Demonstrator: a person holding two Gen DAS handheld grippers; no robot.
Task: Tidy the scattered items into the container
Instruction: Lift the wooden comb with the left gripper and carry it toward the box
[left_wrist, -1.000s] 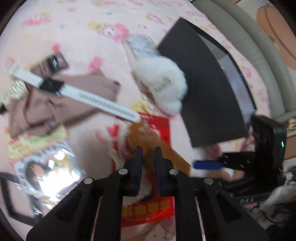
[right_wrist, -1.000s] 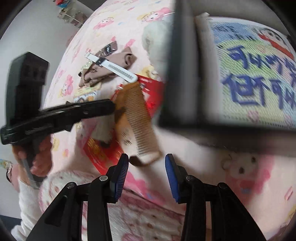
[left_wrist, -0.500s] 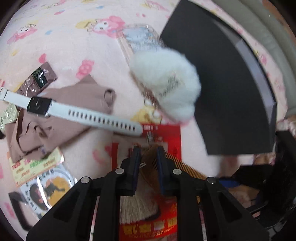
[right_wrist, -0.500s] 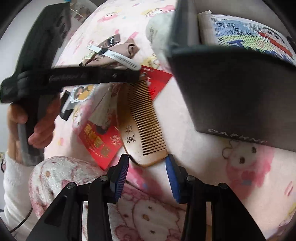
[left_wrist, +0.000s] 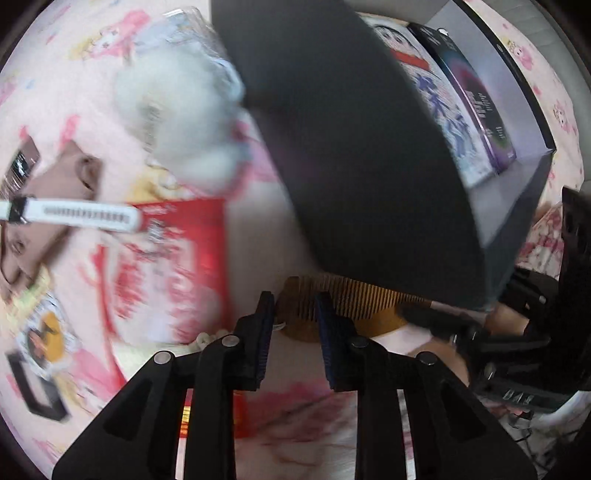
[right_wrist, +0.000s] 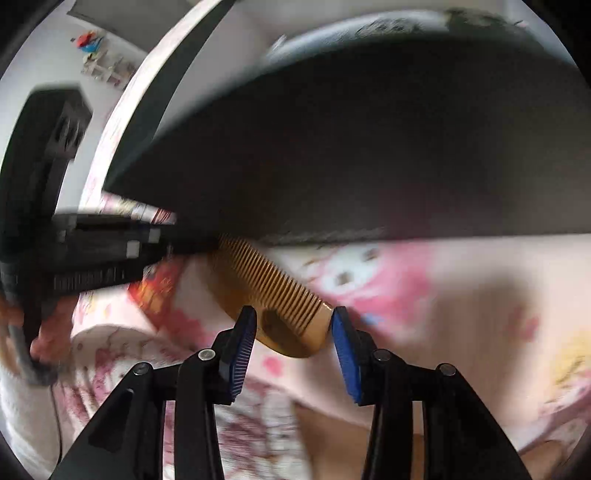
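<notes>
Closest in, both claws are pointing steeply down at the pink cartoon-print bedsheet (right_wrist: 461, 295). In the right wrist view the right claw (right_wrist: 293, 334) is standing fairly wide, its blue pads (right_wrist: 242, 345) flanking the rounded end of a wooden comb (right_wrist: 280, 299) without pressing on it; its jaws have just been opening a little. The comb is lying flat on the sheet, its far end reaching the foot of a black box (right_wrist: 351, 147).

In the left wrist view the left claw (left_wrist: 293, 325) is showing a narrow gap, its jaws having just been opening, and the comb's (left_wrist: 354, 299) other end is lying just beyond the tips; nothing is pinched between them. At the right edge of that view, a hand (left_wrist: 506, 317) is gripping the other claw's handle.

Left of the comb a red packet (left_wrist: 173, 258) is lying blurred, with a white watch strap (left_wrist: 77, 216) across a brownish cloth (left_wrist: 55, 177) beyond it. Farther off, a fluffy white item (left_wrist: 177, 114) is sitting against the box's (left_wrist: 351, 129) dark wall. Inside the box, books (left_wrist: 450, 107) are resting side by side.
</notes>
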